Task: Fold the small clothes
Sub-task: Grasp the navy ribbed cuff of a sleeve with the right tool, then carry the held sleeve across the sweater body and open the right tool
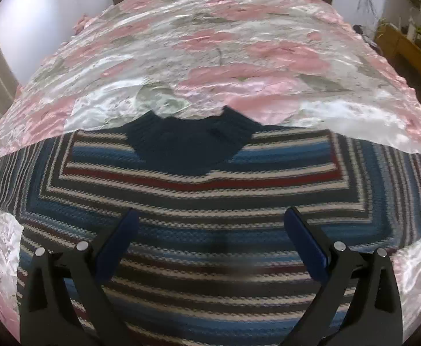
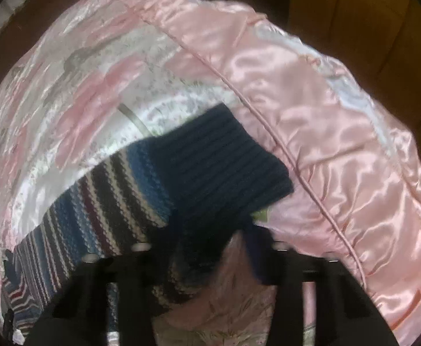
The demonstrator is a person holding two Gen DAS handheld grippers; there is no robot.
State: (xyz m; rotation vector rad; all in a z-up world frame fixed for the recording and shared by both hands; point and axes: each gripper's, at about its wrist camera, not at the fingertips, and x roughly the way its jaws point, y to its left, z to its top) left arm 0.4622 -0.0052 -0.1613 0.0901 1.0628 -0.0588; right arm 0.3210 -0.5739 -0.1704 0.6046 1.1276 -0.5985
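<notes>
striped sweater (image 1: 199, 201) lies spread flat on the satin bedspread (image 1: 210, 43), left gripper (image 1: 210, 230) wide apart and empty over its body — right gripper (image 2: 213, 239) seems clamped on the navy cuff (image 2: 227, 167), likely to fold the sleeve inward

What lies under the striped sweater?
The striped sweater lies spread on a pink floral satin bedspread, which shows all around it. The bedspread directly beneath is covered.

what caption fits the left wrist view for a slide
Open left gripper poised over a striped sweater spread flat on a pink floral bedspread, navy collar facing away.
</notes>
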